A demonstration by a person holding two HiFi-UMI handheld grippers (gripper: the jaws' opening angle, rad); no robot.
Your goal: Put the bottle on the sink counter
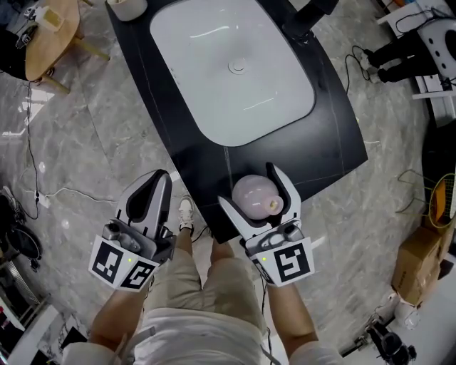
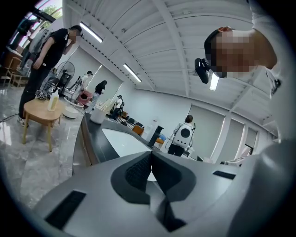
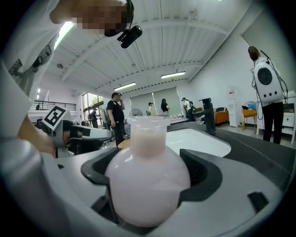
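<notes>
A round, pale pink bottle (image 1: 253,194) with a short neck sits between the jaws of my right gripper (image 1: 249,187), which is shut on its belly. It hangs over the near corner of the black sink counter (image 1: 335,135). In the right gripper view the bottle (image 3: 147,180) stands upright and fills the gap of the right gripper (image 3: 148,178), with the white basin (image 3: 199,141) behind it. My left gripper (image 1: 161,178) is shut and empty, left of the counter, over the floor. In the left gripper view the jaws of the left gripper (image 2: 150,159) meet, pointing along the counter (image 2: 92,139).
The white basin (image 1: 235,71) takes up most of the counter, with a black faucet (image 1: 306,18) at its far right and a white cup (image 1: 128,7) at the far left corner. A round wooden table (image 1: 50,36) stands left. Cables and a cardboard box (image 1: 417,260) lie on the floor.
</notes>
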